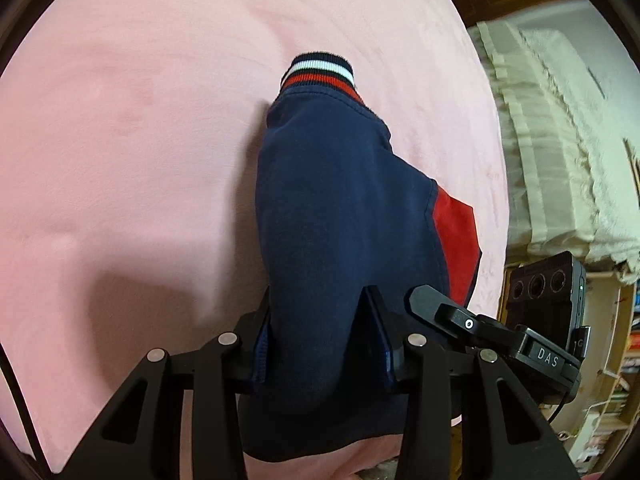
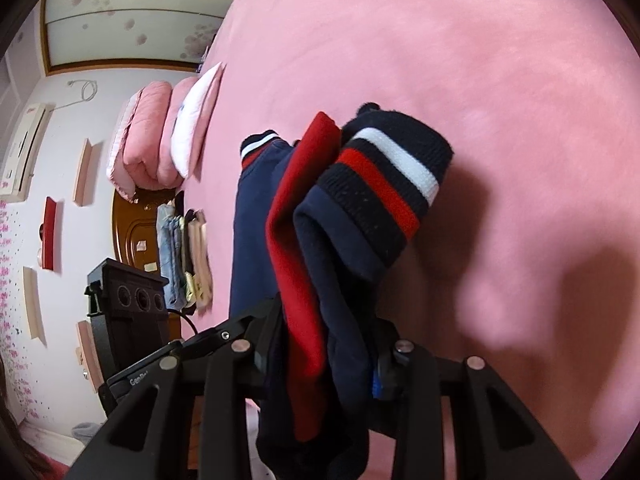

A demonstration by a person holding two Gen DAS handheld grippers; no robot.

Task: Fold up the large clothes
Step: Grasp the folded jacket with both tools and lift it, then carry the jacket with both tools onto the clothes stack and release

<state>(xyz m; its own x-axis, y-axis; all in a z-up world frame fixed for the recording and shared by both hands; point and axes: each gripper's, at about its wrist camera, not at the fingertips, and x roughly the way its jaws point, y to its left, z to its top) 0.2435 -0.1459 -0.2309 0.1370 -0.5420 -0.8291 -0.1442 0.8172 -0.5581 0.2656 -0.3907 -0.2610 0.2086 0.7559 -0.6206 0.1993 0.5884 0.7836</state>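
Left gripper point(image 1: 320, 332): my two fingers are clamped on a thick fold of the navy sweatshirt point(image 1: 332, 216), blue pads pressed into the cloth on either side. The fabric runs away from the jaws over the pink bedspread point(image 1: 132, 140). Beyond the grip, a red panel point(image 1: 456, 240) shows at the garment's right edge; farthest out, a ribbed cuff point(image 1: 320, 72) striped navy, white and red rests on the bedspread. The other gripper's black body sits just right of mine.

Right gripper point(image 2: 324, 344): fingers clenched on a bunched layer of the same sweatshirt, navy and red folds squeezed between the pads. Just past the jaws a second striped cuff point(image 2: 392, 184) hangs off the bundle, raised above the bedspread, with its shadow on the pink surface below. Further off, the rest of the garment trails toward the first cuff.

Far side, right wrist view: folded pink quilts point(image 2: 148, 140), a stack of folded clothes point(image 2: 184, 256), a white wall.
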